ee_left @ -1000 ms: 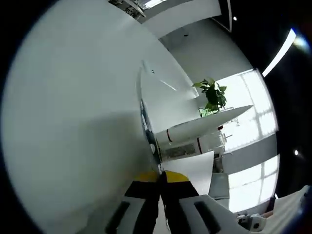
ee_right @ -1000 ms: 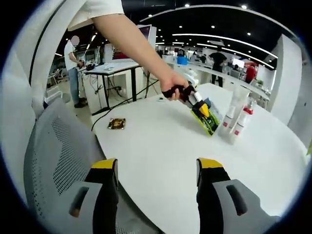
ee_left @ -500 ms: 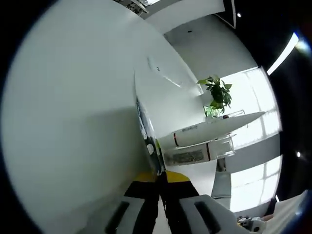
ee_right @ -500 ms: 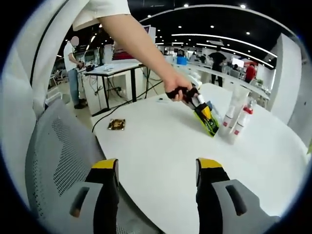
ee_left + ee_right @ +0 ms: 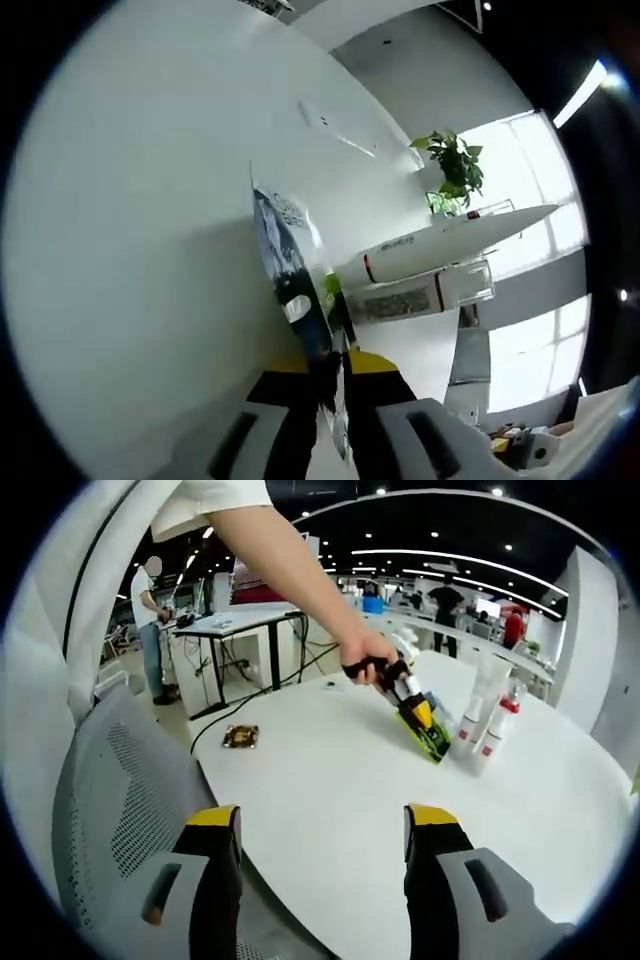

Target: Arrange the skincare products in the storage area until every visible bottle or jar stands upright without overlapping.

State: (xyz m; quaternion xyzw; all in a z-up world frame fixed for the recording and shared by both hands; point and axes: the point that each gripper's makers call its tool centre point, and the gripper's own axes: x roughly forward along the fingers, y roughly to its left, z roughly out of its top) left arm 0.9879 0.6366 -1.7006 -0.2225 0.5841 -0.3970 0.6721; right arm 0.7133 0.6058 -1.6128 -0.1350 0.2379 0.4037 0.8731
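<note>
Skincare sachet [image 5: 290,285], flat and printed in blue and green, sat pinched between the closed jaws of the left gripper [image 5: 330,375] over the white table [image 5: 130,230]. Beside it stood 2 white tubes [image 5: 420,255] with red bands, just apart from the packet. In the right gripper view, the right gripper [image 5: 322,830] hung wide open with nothing between its jaws, near the table's [image 5: 330,810] edge, above a grey mesh chair [image 5: 110,800].

Place: open-plan office, as I see it.
Evidence: desks with cables [image 5: 240,620], mesh chair [image 5: 110,790], ceiling spotlights [image 5: 440,535], potted plant [image 5: 455,170] by windows [image 5: 520,180].
</note>
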